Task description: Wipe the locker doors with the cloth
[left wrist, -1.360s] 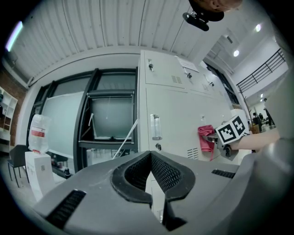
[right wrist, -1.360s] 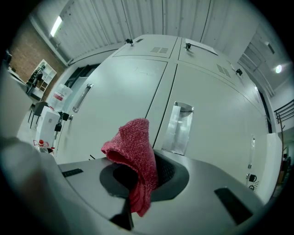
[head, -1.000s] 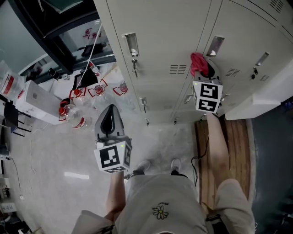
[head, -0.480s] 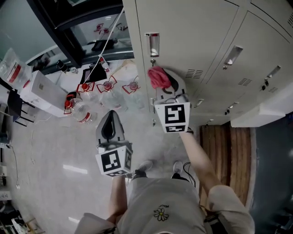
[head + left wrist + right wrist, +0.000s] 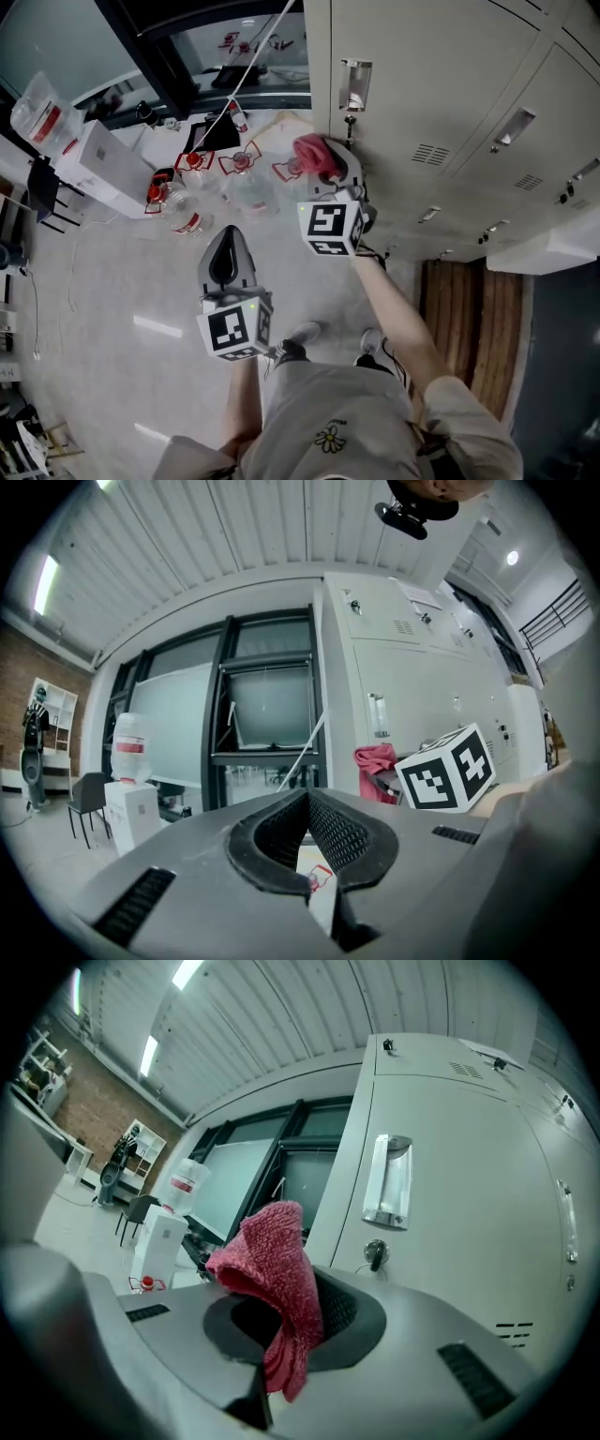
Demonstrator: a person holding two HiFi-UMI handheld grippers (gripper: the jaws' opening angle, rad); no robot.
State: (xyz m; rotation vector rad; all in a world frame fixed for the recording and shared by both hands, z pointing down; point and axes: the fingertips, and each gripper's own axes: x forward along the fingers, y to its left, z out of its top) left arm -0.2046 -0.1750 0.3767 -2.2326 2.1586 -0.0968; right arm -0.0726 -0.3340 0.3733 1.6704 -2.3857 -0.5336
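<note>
pinching the red cloth (image 5: 272,1260) in my right gripper (image 5: 281,1335), near the locker door (image 5: 450,1222) by its handle (image 5: 389,1180). it looks soft, light and floppy, so i'd grip the bunched fold. my left gripper (image 5: 308,799) is closed and empty.

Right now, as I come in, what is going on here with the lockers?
A person stands before grey lockers with a gripper in each hand. The right gripper is shut on a red cloth, held near the left edge of the end locker door, by its handle; contact with the door is unclear. The left gripper is shut, empty, lower over the floor.
</note>
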